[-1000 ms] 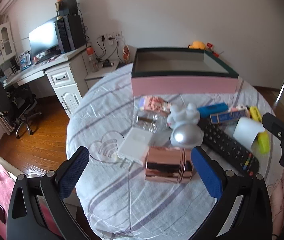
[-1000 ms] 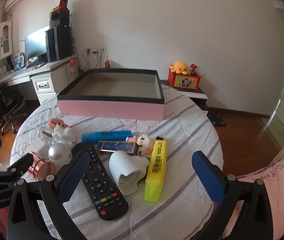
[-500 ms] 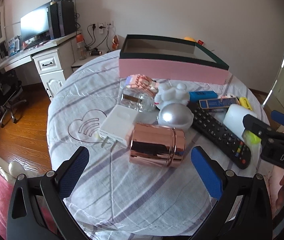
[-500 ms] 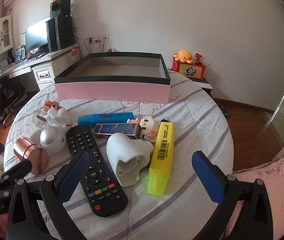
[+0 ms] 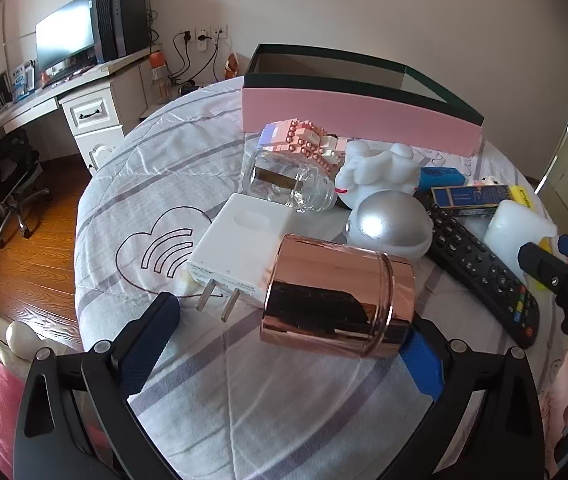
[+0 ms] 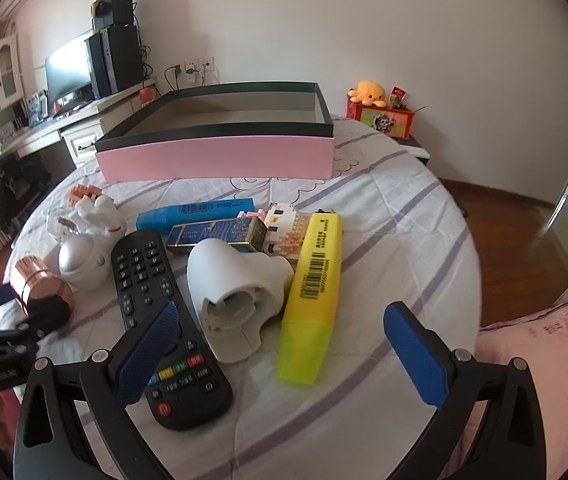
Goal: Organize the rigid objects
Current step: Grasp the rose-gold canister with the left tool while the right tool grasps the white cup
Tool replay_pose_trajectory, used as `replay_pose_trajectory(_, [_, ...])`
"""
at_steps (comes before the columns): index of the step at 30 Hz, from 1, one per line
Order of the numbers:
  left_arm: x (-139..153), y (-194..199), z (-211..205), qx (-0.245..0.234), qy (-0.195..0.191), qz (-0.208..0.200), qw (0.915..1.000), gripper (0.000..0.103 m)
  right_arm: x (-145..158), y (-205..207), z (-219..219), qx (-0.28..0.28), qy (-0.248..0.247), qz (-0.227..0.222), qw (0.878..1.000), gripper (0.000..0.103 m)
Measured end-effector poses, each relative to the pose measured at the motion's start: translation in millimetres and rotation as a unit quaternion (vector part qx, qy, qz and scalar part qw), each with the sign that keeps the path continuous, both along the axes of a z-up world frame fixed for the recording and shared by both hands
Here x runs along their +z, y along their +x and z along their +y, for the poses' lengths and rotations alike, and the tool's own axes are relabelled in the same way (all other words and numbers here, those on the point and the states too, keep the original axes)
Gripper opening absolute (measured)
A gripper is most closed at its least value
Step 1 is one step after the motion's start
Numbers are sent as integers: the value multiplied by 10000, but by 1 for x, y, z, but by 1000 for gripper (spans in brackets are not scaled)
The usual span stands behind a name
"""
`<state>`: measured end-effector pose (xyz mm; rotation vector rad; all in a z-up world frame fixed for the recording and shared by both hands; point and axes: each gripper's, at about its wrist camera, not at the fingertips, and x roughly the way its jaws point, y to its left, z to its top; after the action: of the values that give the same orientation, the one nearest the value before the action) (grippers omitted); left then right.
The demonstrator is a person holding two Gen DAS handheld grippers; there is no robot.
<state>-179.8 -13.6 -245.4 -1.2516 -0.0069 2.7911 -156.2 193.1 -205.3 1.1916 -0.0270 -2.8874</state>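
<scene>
A: Where did the left gripper (image 5: 284, 344) stand?

B: Low over the near edge of the table (image 5: 132, 184), fingers spread wide. The copper tin (image 5: 335, 300) lay on its side between them, its right end just at the right finger; I could not tell whether they touched.

A: And around the tin?

B: A white plug (image 5: 240, 240) lay just beside it on the left, prongs toward the near edge. Behind it sat a silver dome (image 5: 387, 226), a glass jar (image 5: 287, 182) on its side, a white figure (image 5: 379, 170) and pink bricks (image 5: 303, 140).

A: The right gripper (image 6: 280, 344)?

B: Also spread wide, gripping nothing. Its left finger hung over the lower part of the remote (image 6: 156, 304). Between the fingers lay a white holder (image 6: 232, 296) and a yellow marker (image 6: 315, 292), side by side and touching.

A: Farther back?

B: A blue marker (image 6: 196, 214), a dark blue box (image 6: 220, 234) and a brick toy (image 6: 287, 228), bunched together mid-table. The pink tray (image 6: 216, 158) stood at the far edge; what showed of its inside was bare.
</scene>
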Motion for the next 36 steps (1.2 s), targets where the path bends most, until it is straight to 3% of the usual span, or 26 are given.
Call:
replay_pose_trajectory(3, [-3,-1,5,-72,-190,24,9998,103,-4,-9,-1,113,-75,-40,9999,103])
replay_pose_trajectory(6, [0,0,1,-205,-95,72,9997,98,-7,-15,-1,217,-156,-36,9996,101])
replay_pose_trajectory(8, [3,1,-1,-238,-61,133,9996,84,-10,-17,0,292,-214,-88,9993,88])
replay_pose_trajectory(12, [6,0,-1,-314,-70,158,9994,72,-13,-22,0,413,-277,-100,9987,87])
replay_pose_trajectory(21, [14,1,-11,-224,-44,164,9996,70,-14,-30,1,470,-312,-24,9984,87])
replay_pose_trajectory(26, [22,7,-19,-194,49,271,9994,69,-9,-26,3,432,-321,73,9985,67])
replay_pose_trajectory(30, [24,8,-21,-118,38,317,9994,69,-9,-29,4,319,-344,49,9989,71])
replay_pose_trajectory(32, [26,8,-21,-91,0,323,9994,69,-8,-28,3,91,-240,62,9997,79])
replay_pose_trajectory(36, [24,8,-20,-101,-52,347,9993,69,0,-20,0,85,-203,200,9996,79])
